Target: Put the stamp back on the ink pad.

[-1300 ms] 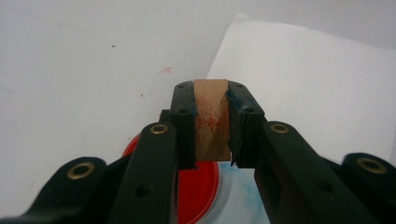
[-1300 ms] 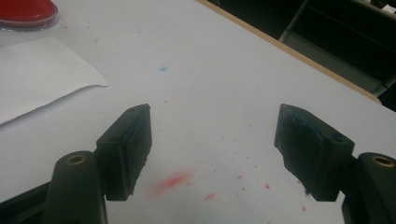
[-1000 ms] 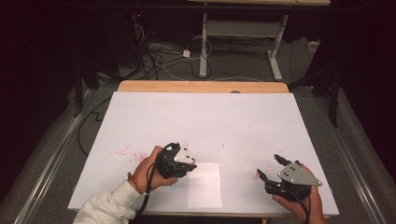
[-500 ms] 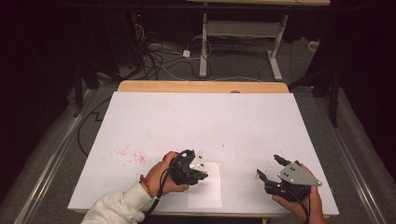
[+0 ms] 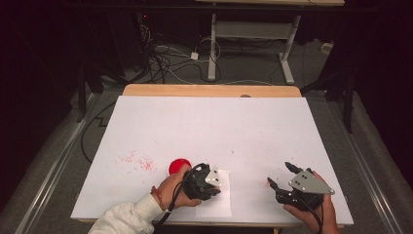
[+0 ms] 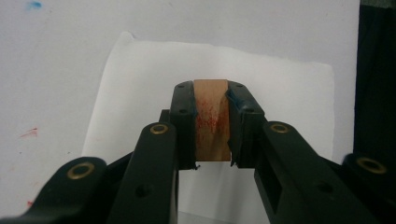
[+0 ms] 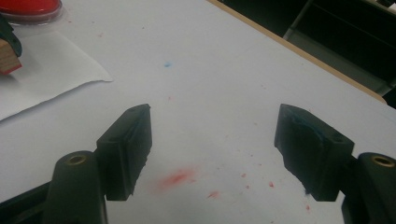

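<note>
Wooden stamp over paper on white table.

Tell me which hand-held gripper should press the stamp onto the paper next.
Left. Its hand-held gripper already clamps the wooden stamp above the paper; the right one is open and off to the side.

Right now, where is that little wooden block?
The wooden block is clamped in the left gripper, over the white paper sheet near the table's front edge, beside the red pad.
</note>
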A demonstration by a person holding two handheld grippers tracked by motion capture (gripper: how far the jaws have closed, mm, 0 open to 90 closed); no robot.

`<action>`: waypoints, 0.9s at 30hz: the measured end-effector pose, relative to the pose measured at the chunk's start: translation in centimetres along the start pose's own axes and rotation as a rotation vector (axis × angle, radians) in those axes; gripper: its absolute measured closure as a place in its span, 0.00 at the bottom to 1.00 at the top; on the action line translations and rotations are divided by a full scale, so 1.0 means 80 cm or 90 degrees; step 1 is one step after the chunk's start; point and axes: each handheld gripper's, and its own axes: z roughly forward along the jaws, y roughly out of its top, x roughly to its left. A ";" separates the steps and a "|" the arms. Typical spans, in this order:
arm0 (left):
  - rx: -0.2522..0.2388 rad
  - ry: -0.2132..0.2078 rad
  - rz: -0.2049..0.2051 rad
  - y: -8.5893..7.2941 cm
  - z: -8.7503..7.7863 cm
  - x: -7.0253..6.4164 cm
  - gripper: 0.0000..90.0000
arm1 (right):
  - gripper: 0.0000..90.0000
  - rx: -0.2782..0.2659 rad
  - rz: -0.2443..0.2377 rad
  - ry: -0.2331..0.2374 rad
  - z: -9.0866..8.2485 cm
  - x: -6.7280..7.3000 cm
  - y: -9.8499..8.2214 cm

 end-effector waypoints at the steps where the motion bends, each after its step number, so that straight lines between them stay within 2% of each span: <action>1: 0.003 -0.002 -0.001 0.000 0.002 0.000 0.82 | 0.31 0.001 -0.001 0.001 0.000 0.000 0.000; 4: 0.028 -0.007 0.009 -0.001 0.010 -0.001 0.82 | 0.31 0.002 -0.002 0.000 0.000 0.000 0.000; 14: 0.021 -0.023 -0.009 -0.004 0.013 0.004 0.82 | 0.31 0.002 -0.004 0.001 0.000 0.001 0.000; 27: 0.024 -0.014 -0.008 -0.004 0.013 0.001 0.82 | 0.31 0.002 -0.007 0.002 0.000 0.002 0.001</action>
